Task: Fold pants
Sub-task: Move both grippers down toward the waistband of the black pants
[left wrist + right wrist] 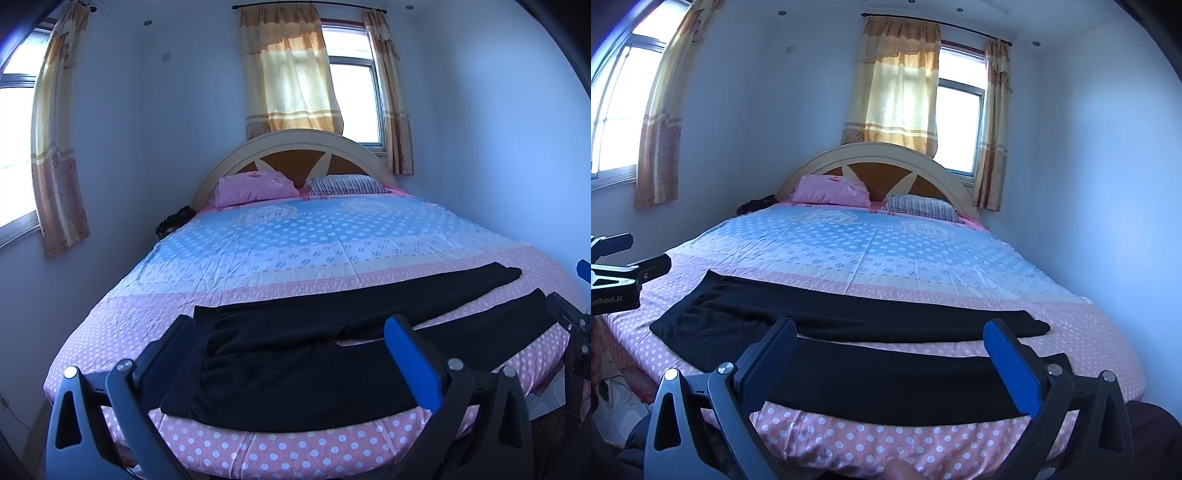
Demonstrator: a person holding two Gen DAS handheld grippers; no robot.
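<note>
Pants (pixel 295 354) lie flat, legs apart, across the bed's (pixel 295 236) foot edge, with left gripper (pixel 291 332) and right gripper (pixel 890 336) spread wide, seemingly hovering above them, gripping nothing.

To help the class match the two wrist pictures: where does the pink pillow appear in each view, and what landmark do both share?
Left wrist view: the pink pillow lies just left of centre, at the head of the bed, left of the striped pillow.
Right wrist view: the pink pillow lies left of centre, again beside the striped pillow.
Shared landmark: the arched headboard behind both pillows.
</note>
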